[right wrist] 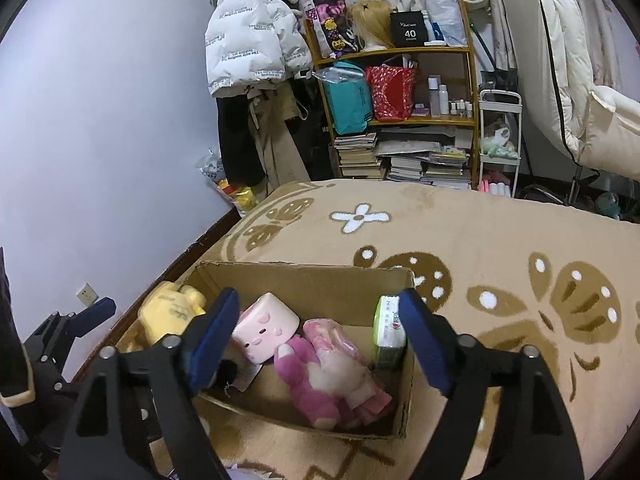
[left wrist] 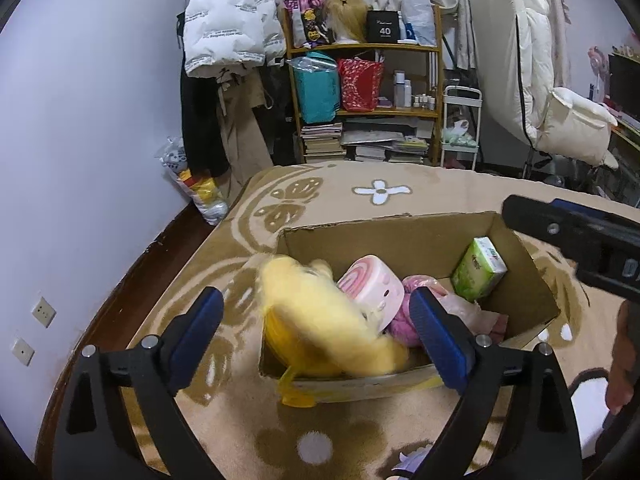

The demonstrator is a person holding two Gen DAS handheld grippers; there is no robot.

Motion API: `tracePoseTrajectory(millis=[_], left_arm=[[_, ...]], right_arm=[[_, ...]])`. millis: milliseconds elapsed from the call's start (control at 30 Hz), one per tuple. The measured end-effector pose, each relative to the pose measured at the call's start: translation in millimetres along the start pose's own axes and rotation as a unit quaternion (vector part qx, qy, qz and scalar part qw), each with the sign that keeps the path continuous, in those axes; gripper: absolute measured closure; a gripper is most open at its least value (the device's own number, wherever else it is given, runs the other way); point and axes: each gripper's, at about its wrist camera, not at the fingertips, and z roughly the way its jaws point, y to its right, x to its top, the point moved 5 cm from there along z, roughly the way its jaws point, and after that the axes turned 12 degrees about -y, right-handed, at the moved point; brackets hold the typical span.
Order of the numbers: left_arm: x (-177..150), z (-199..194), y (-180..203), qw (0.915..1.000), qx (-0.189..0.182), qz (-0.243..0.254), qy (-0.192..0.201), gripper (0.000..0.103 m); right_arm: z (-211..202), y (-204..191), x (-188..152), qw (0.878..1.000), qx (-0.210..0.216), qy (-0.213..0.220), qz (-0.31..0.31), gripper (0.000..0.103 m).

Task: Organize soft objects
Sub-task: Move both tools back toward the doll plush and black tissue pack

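Plush is what we are handling: a yellow duck toy [left wrist: 328, 320], blurred in the left wrist view, lies tilted over the cardboard box's [left wrist: 400, 236] rim at about 9 o'clock, one orange foot hanging outside. We judge it light, squashy and non-slippery, best pinched across its thick body rather than by a foot. The left claw [left wrist: 316, 340] stands wide open around the duck, pads not pressing it; the right claw [right wrist: 316, 340] is also spread wide and holds nothing. Inside the box lie a pink block-headed doll [right wrist: 266, 328], a pink plush in a wrapper [right wrist: 340, 364] at 6 o'clock, and a green tissue pack [right wrist: 387, 332] upright at 3 o'clock. The box sits on a tan rug [right wrist: 500, 240].
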Motion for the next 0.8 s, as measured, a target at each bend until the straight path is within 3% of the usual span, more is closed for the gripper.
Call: tracePoseTrajectory(millis=[200,800], left_arm=[[-4.4,-12.1,-4.2,1.0,0.003,-0.007,0.001,0.009],[-56.5,-83.9,-21.3,0.9992,0.028,-0.024,-0.017,0.009]], right_arm=[[-15.7,0.4,-3.7,1.0,0.004,0.003,0.01,0.005],[-56.3,-21.6,-41.7,1.0,0.02,-0.013,0.009,0.004]])
